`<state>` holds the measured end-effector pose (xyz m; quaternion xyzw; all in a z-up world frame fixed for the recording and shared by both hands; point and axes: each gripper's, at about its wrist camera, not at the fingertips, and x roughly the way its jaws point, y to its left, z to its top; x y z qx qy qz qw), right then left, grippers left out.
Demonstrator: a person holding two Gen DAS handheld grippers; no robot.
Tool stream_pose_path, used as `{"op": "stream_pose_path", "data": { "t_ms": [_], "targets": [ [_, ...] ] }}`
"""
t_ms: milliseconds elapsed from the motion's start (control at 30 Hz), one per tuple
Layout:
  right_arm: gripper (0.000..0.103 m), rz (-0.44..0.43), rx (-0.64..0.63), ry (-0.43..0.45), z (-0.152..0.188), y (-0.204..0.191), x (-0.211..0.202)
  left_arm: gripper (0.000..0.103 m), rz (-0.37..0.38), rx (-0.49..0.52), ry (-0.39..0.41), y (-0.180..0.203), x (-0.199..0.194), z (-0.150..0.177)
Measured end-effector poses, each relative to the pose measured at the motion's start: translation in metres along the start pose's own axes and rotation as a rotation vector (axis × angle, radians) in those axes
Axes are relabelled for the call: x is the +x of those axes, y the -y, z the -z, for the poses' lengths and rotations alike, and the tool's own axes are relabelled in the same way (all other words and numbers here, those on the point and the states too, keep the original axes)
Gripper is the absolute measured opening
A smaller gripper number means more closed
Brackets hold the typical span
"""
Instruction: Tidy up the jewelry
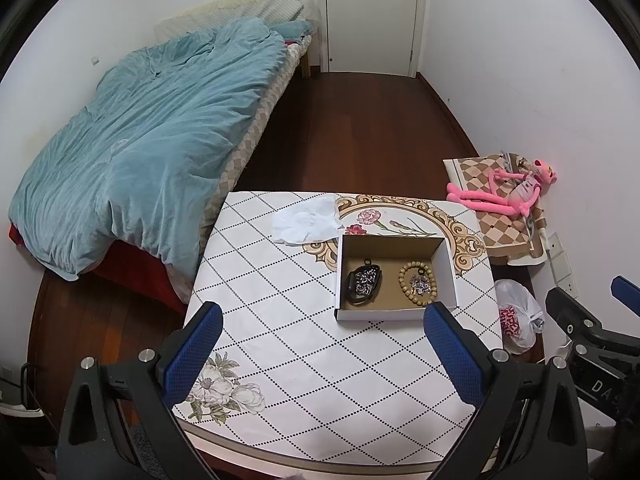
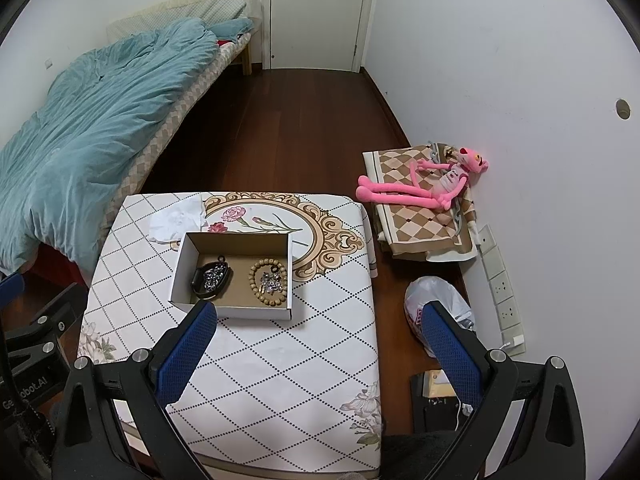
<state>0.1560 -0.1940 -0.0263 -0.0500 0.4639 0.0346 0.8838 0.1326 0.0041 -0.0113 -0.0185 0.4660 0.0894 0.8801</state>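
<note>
An open cardboard box (image 1: 448, 268) (image 2: 180, 268) sits on the patterned table (image 1: 304, 360) (image 2: 280, 360). Inside it lie a black dish of silver jewelry (image 1: 364, 282) (image 2: 212, 276) on the left and a wooden bead bracelet (image 1: 418, 280) (image 2: 269, 278) with silver pieces in its ring on the right. My left gripper (image 1: 324, 324) is open and empty, held above the table in front of the box. My right gripper (image 2: 320, 322) is open and empty, above the table's right edge. The right gripper also shows at the right of the left wrist view (image 1: 592, 320).
A crumpled white tissue (image 1: 306, 222) (image 2: 178, 216) lies behind the box. A bed with a blue duvet (image 1: 140, 152) stands left. A pink plush toy (image 2: 424, 186) lies on a folded cloth at the right wall. A plastic bag (image 2: 436, 300) sits on the floor.
</note>
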Motion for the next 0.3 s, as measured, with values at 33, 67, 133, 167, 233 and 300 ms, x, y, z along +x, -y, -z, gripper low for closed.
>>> {"op": "stream_pose_path", "data": {
  "t_ms": [33, 67, 133, 167, 233, 300],
  "targets": [
    [0.103, 0.000, -0.002, -0.001, -0.0001, -0.0005, 0.0002, 0.102, -0.001, 0.000, -0.001, -0.0009, 0.0001, 0.0005],
    [0.103, -0.001, -0.003, -0.002, 0.0000, 0.0000, 0.0006, 0.102, -0.002, 0.000, -0.001, -0.0013, -0.0004, 0.0007],
    [0.103, 0.000, -0.005, -0.003, 0.0000, 0.0001, 0.0010, 0.102, -0.001, 0.000, -0.002, -0.0018, 0.0008, 0.0007],
    [0.103, 0.001, -0.006, -0.003, 0.0004, -0.0001, 0.0018, 0.102, 0.000, 0.000, -0.001, -0.0021, 0.0006, 0.0009],
    [0.103, 0.000, -0.006, -0.004, 0.0011, -0.0011, 0.0023, 0.102, -0.002, -0.003, 0.003, -0.0033, 0.0012, 0.0012],
    [0.103, -0.001, -0.007, -0.004, 0.0013, -0.0012, 0.0023, 0.102, -0.005, -0.003, 0.007, -0.0044, 0.0014, 0.0017]
  ]
}}
